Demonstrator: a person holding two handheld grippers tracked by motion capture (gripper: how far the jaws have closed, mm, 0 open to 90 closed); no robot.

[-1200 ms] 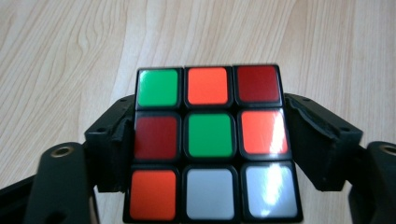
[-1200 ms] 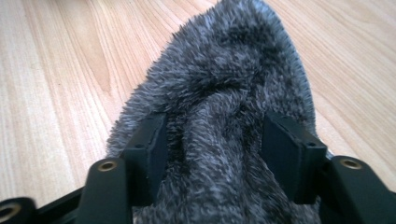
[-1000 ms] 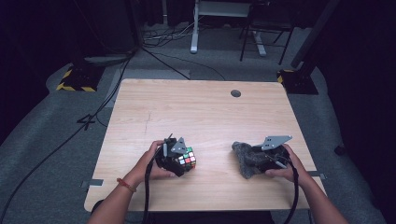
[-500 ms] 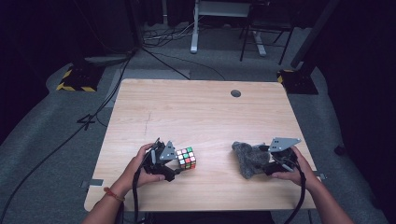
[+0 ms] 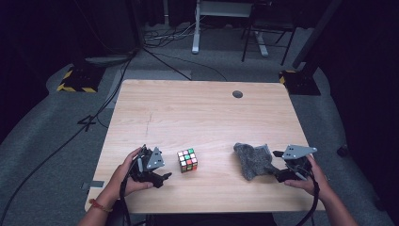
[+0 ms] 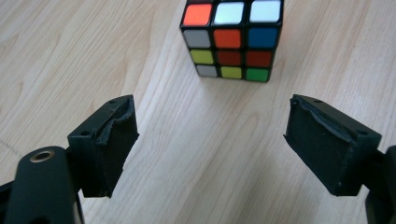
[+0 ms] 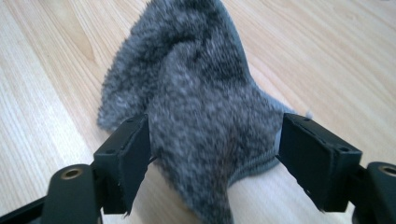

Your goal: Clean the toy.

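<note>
- At the near edge of the wooden table (image 5: 197, 113), toward seven o'clock in the high view, the left gripper (image 5: 157, 175) has backed away from the puzzle cube (image 5: 187, 160); a second ago it sat right against the cube, and now bare wood lies between them.
- In the left gripper view its jaws stand wide apart, released, with nothing between them, and the cube (image 6: 232, 39) rests on the table at twelve o'clock from them, just beyond the tips.
- I read this as the cube having been set down and let go, so that part of the work looks finished.
- At about five o'clock, the right gripper (image 5: 282, 172) has also drawn back a little toward the person, yet it is at the edge of the grey fuzzy cloth (image 5: 253, 160).
- In the right gripper view its jaws are spread open on either side of a raised fold of the cloth (image 7: 201, 116); they are not clenched on it, so the cloth looks freed or nearly so.
- Count: one cube, one cloth, two grippers, two hands, one table.
</note>
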